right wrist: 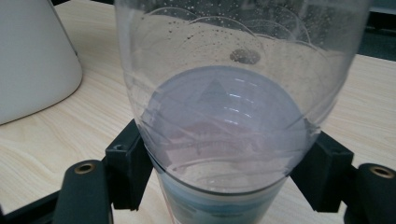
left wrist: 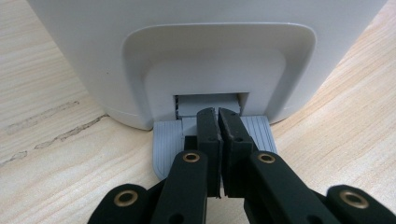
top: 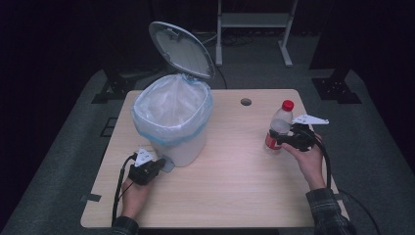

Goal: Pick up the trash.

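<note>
A white pedal bin with a clear bag liner stands on the left half of the table, its grey lid tilted up and open. At the bin's front foot, my left gripper is shut, jaws together, and its tips rest on the grey pedal in the left gripper view. On the right stands an upright clear plastic bottle with a red cap and a red label. My right gripper is shut on the bottle, one pad pressing on each side of its body.
The light wooden table has a round cable hole near its far edge. A metal frame stands on the floor behind the table. Bare tabletop lies between the bin and the bottle.
</note>
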Motion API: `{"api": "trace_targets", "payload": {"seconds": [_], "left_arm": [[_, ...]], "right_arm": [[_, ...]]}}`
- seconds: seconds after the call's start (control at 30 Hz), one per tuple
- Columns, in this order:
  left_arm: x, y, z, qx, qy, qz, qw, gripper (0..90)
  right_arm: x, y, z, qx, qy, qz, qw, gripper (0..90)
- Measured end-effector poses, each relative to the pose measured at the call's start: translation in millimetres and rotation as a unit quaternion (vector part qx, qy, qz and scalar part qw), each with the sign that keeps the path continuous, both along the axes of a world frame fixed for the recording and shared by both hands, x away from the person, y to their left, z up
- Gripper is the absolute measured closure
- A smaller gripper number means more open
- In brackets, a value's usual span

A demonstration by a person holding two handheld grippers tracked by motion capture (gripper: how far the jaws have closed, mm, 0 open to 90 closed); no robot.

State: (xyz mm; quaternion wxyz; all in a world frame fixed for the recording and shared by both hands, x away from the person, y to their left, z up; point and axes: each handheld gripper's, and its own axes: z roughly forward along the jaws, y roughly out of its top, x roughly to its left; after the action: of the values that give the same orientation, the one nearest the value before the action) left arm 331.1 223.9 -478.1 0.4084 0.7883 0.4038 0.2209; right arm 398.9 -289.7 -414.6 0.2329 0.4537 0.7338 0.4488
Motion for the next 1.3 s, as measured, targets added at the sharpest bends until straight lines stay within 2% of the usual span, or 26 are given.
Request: {"api": "trace_targets", "payload": {"seconds": [0.17, 0.8, 1.3], "left_arm": [[0.0, 0.0, 0.0, 0.0, 0.0, 0.0, 1.0, 88.1], [0.1, 0.1, -0.1, -0.001, 0.0, 0.0, 1.0, 88.0], [0.1, 0.2, 0.0, -0.001, 0.001, 0.0, 1.0, 88.1]], "right_arm": [[-0.5, -1.8, 0.8, 0.004, 0.001, 0.002, 1.0, 28.5], [-5.6, -3.1, 11.3, 0.031, -0.01, 0.038, 0.9987, 28.6], [-9.1, -2.5, 20.4, 0.042, -0.017, 0.052, 0.9976, 28.5]]}}
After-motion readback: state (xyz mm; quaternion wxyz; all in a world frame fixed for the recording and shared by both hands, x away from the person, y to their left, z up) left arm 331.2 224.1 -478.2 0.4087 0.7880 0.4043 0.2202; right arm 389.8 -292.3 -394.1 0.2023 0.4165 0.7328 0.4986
